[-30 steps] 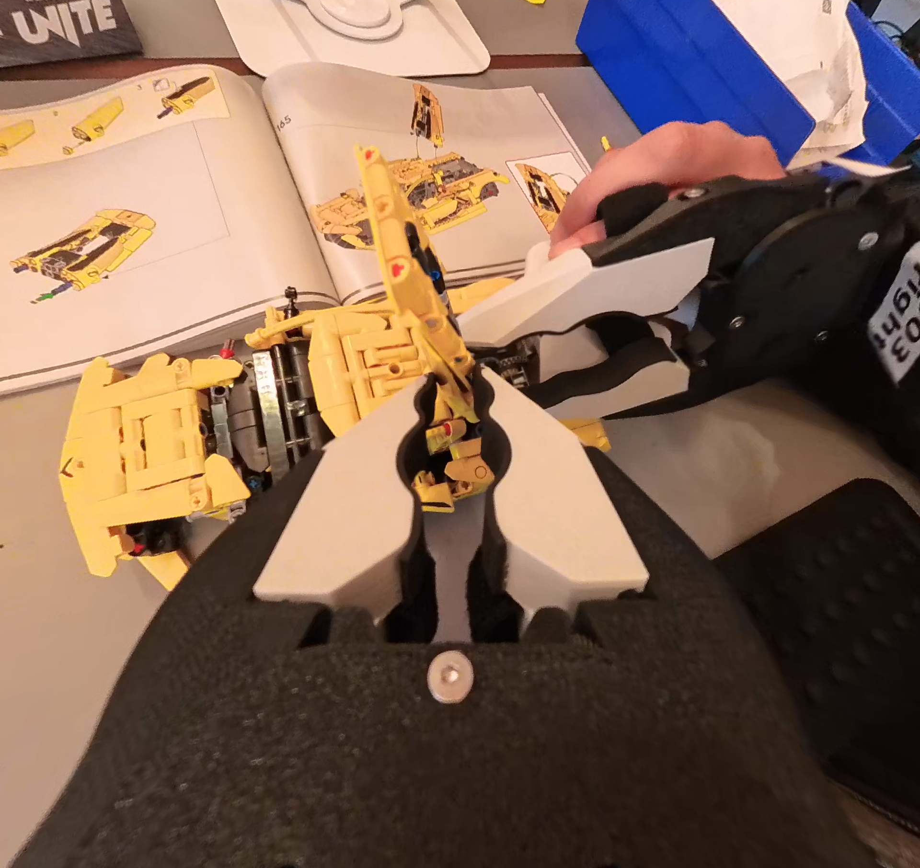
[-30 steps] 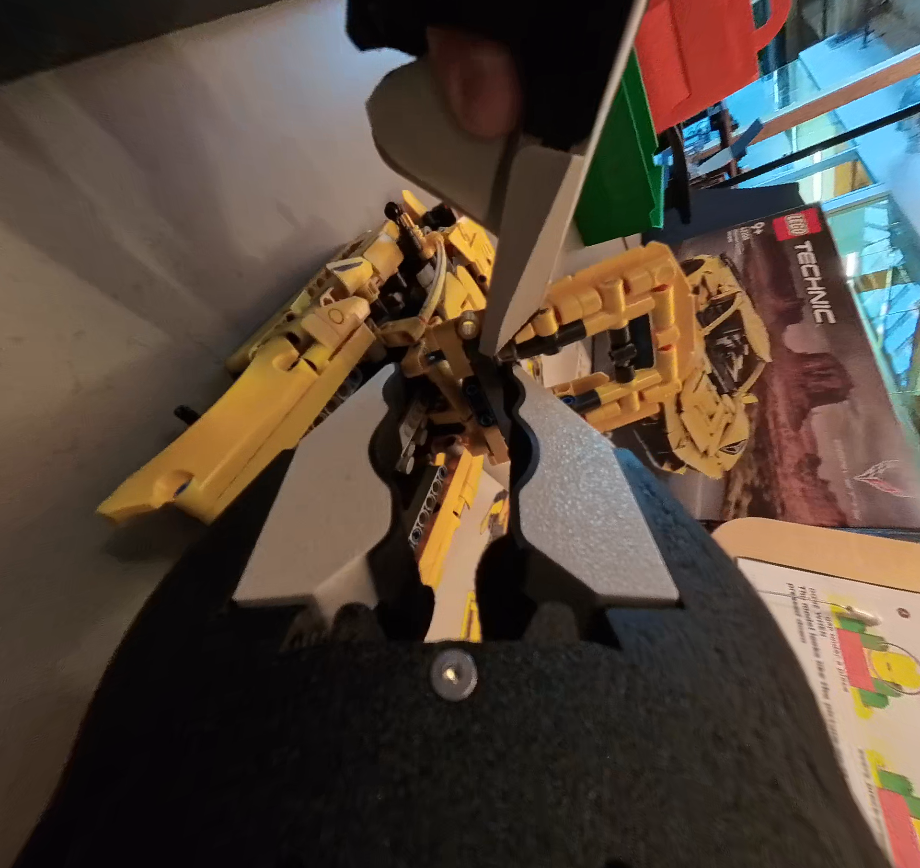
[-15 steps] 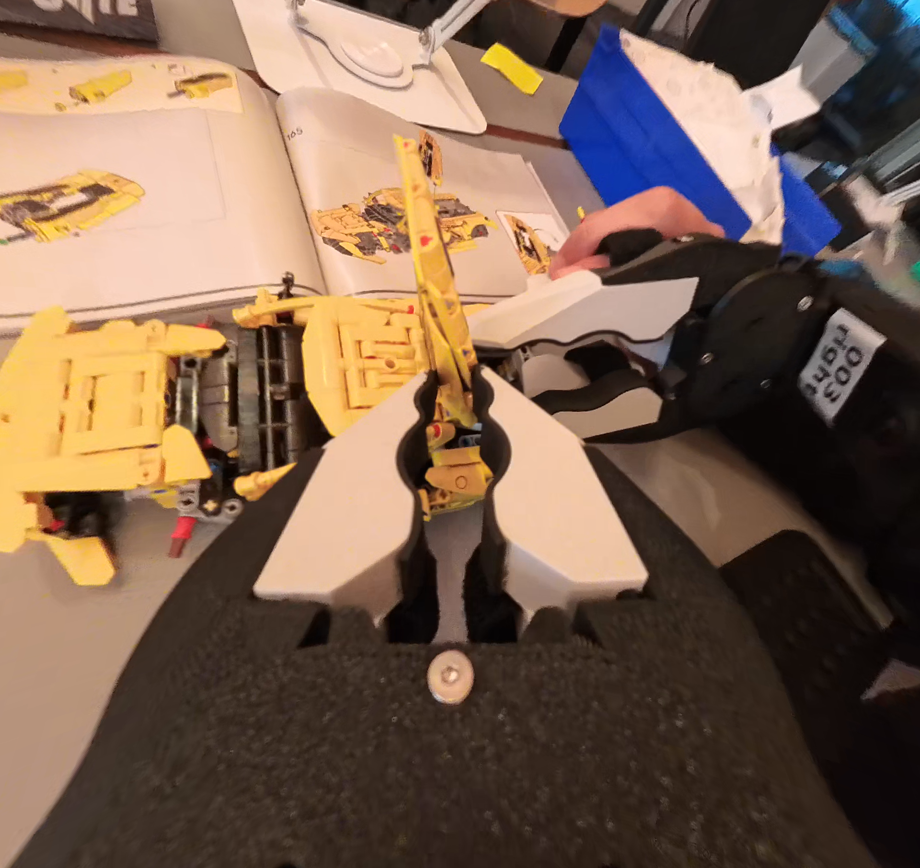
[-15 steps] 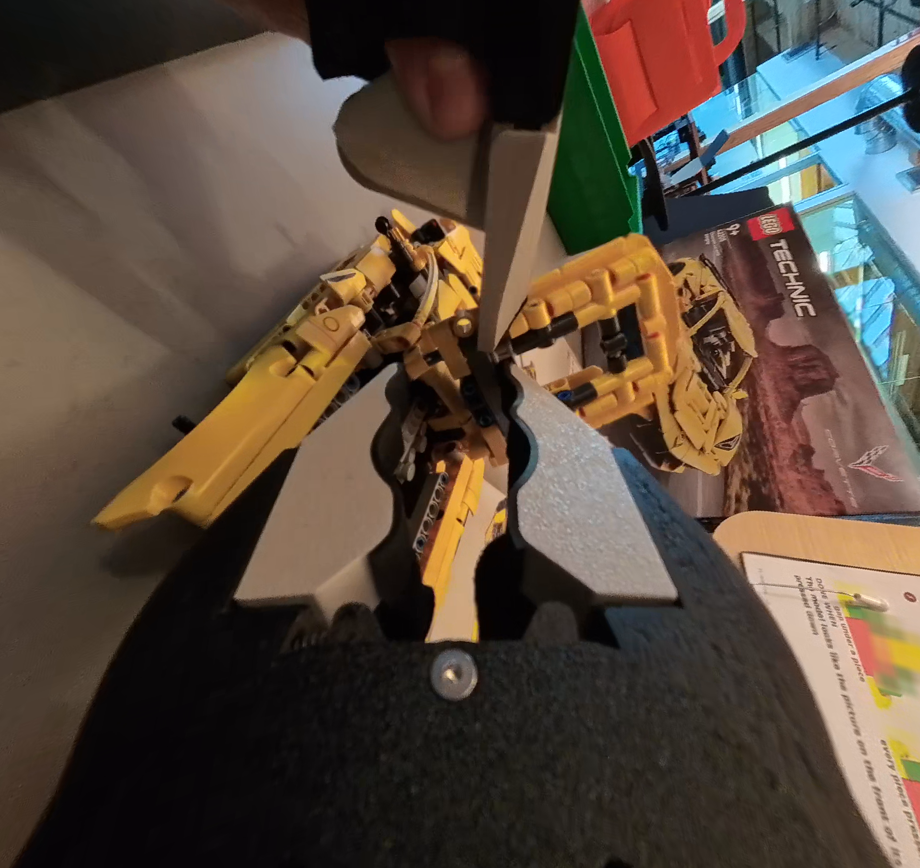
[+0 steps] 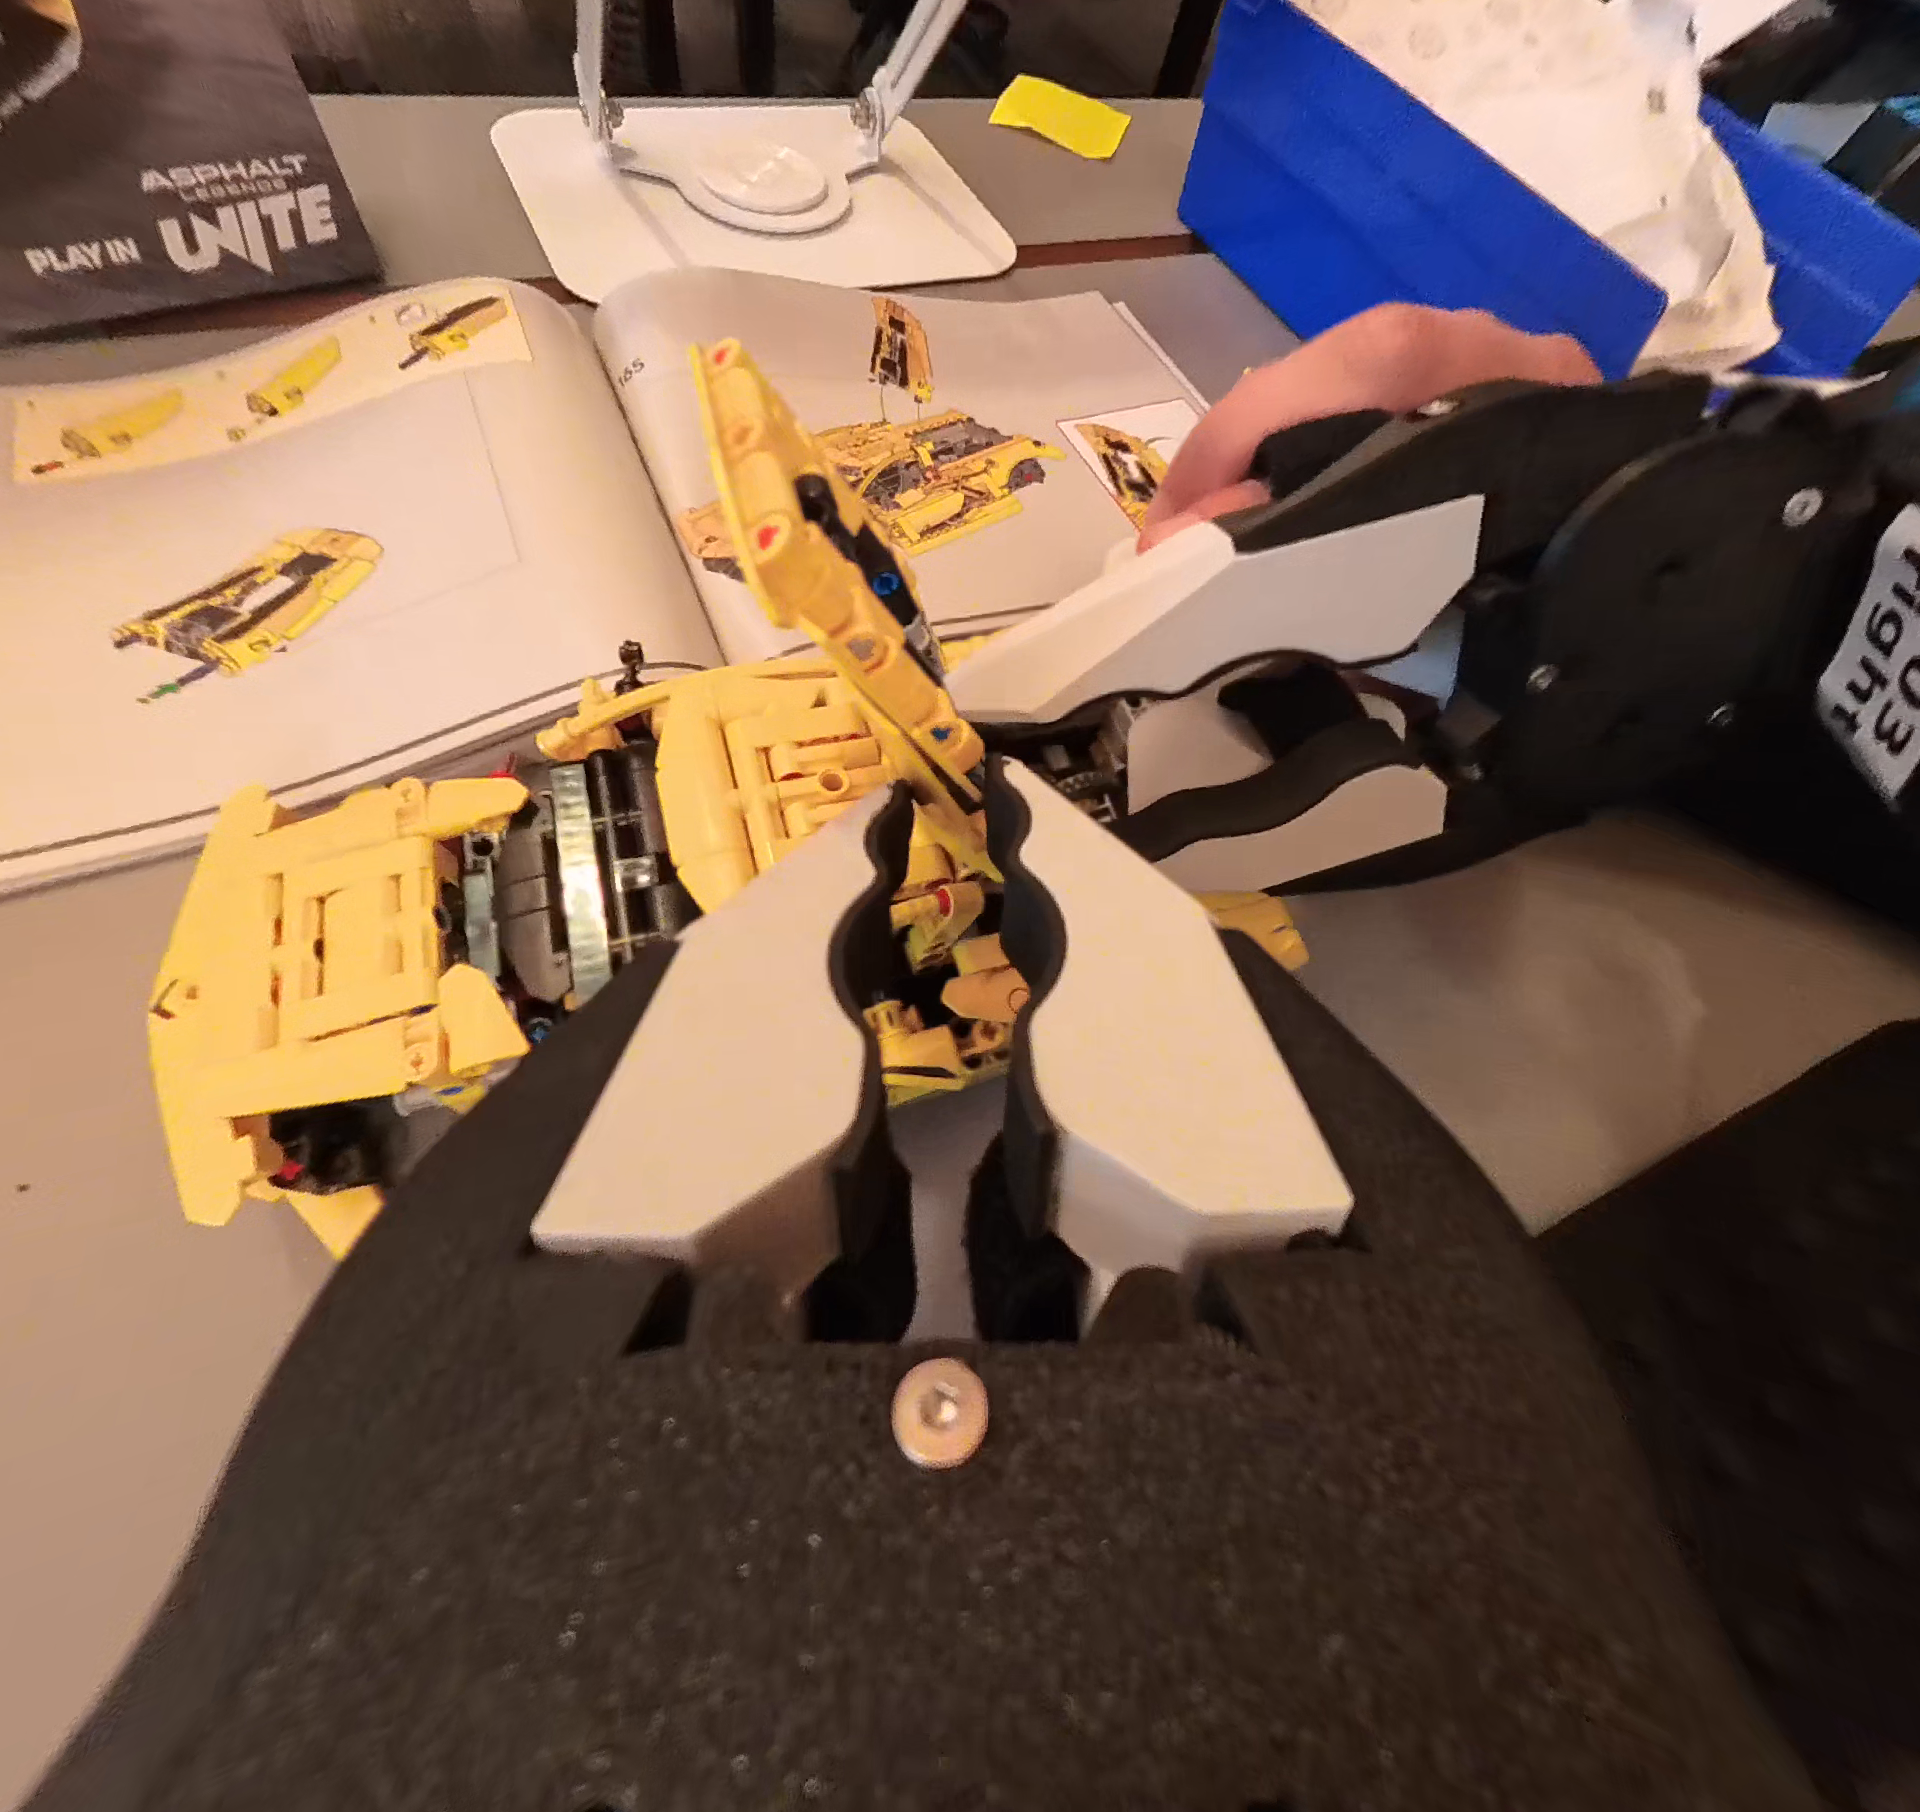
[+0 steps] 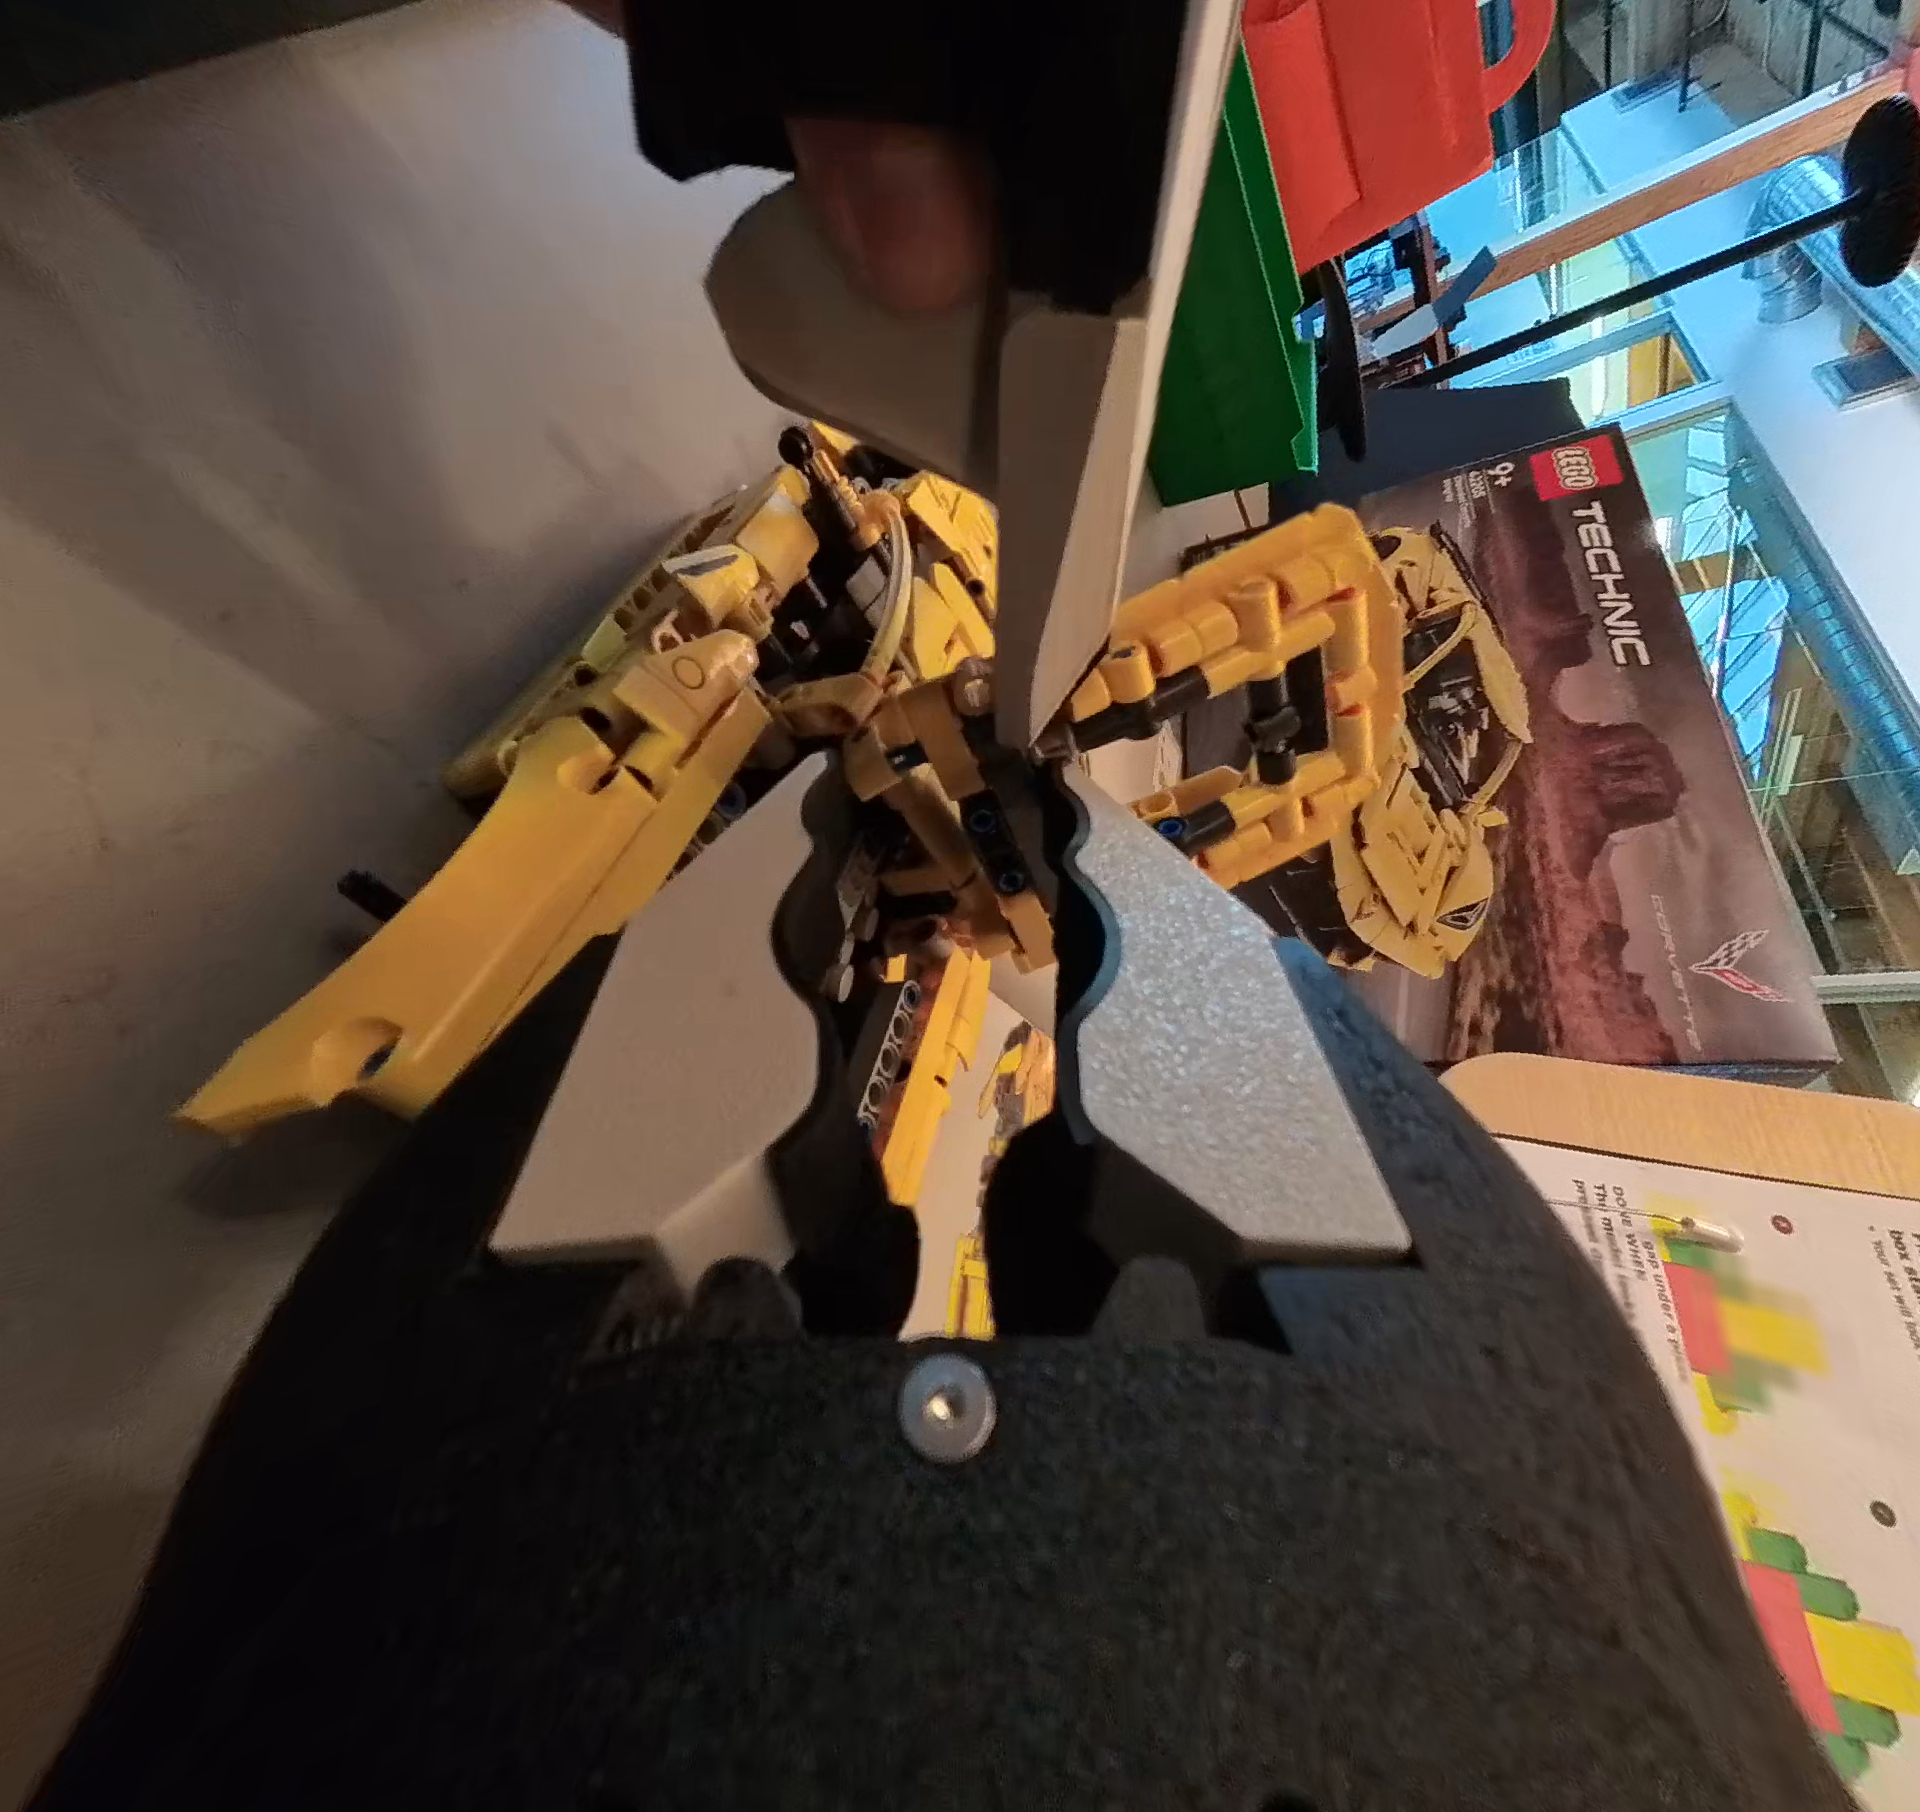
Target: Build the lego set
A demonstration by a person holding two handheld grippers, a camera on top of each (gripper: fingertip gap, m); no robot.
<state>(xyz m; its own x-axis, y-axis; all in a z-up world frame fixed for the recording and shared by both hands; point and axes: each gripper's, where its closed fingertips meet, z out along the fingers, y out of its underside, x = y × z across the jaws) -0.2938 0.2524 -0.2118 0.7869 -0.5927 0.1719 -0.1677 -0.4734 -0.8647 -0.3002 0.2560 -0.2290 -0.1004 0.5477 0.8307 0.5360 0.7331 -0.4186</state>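
A half-built yellow lego car (image 5: pixel 343 973) lies on the grey table (image 5: pixel 114 1347), in front of the open instruction booklet (image 5: pixel 312 557). My left gripper (image 5: pixel 940 806) is shut on a long yellow panel piece (image 5: pixel 800 557) that stands up from the car's middle. My right gripper (image 5: pixel 1049 734) reaches in from the right. In the right wrist view it (image 6: pixel 940 786) is shut on the car's yellow and black body beams (image 6: pixel 966 806). There the left gripper's fingers (image 6: pixel 1091 474) come down from above, next to a yellow frame section (image 6: pixel 1257 661).
A white stand base (image 5: pixel 748 193), a blue bin with paper (image 5: pixel 1403 204), a yellow note (image 5: pixel 1060 115) and a dark box (image 5: pixel 156 152) sit behind the booklet. The set's box (image 6: pixel 1558 775), a green plate (image 6: pixel 1236 308) and a printed card (image 6: pixel 1766 1399) lie to the right. My two grippers' fingertips are within a few centimetres of each other.
Both grippers stay shut on the model. The car and the upright panel have rocked a little, and the panel now leans to the left again.
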